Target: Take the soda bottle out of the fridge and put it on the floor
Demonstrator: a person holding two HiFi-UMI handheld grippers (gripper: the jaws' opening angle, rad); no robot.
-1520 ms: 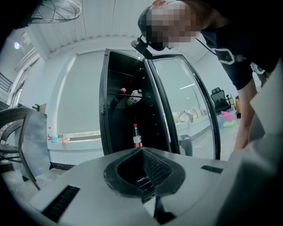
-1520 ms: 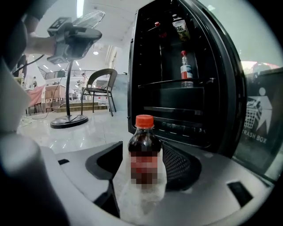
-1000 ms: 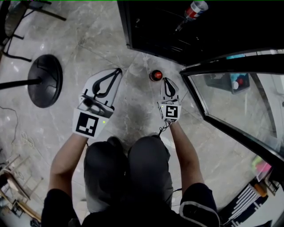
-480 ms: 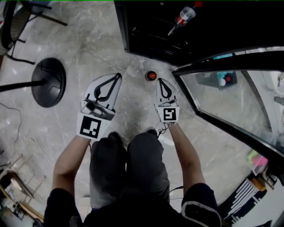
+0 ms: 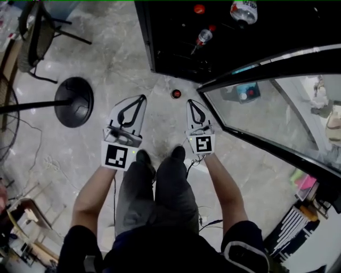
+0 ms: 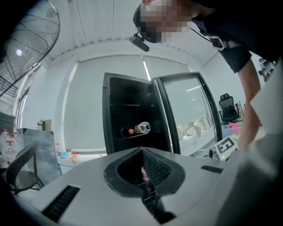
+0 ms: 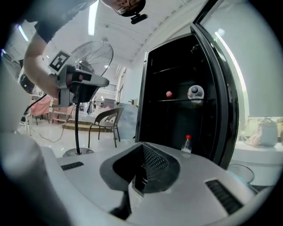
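Note:
The soda bottle (image 5: pixel 176 94), clear with a red cap, stands upright on the marble floor just in front of the open black fridge (image 5: pixel 176 48). In the right gripper view the bottle (image 7: pixel 187 145) stands by the fridge's lower edge. In the left gripper view the bottle (image 6: pixel 144 173) shows only partly through the jaw loop. My left gripper (image 5: pixel 140 99) and right gripper (image 5: pixel 192 102) hang on either side of it, nearer to me, both shut and empty. Neither touches the bottle.
More bottles lie on a fridge shelf (image 5: pixel 202 37), (image 5: pixel 244 10), the same ones as the bottles (image 7: pixel 195 92) in the right gripper view. The glass fridge door (image 5: pixel 266 106) stands open at the right. A fan's round base (image 5: pixel 74 101) and a chair (image 5: pixel 37 32) stand at the left. My feet (image 5: pixel 160 157) are below the grippers.
The view has risen and both grippers have drawn back from the bottle, which stays standing on the floor. More of the fridge shelf now shows.

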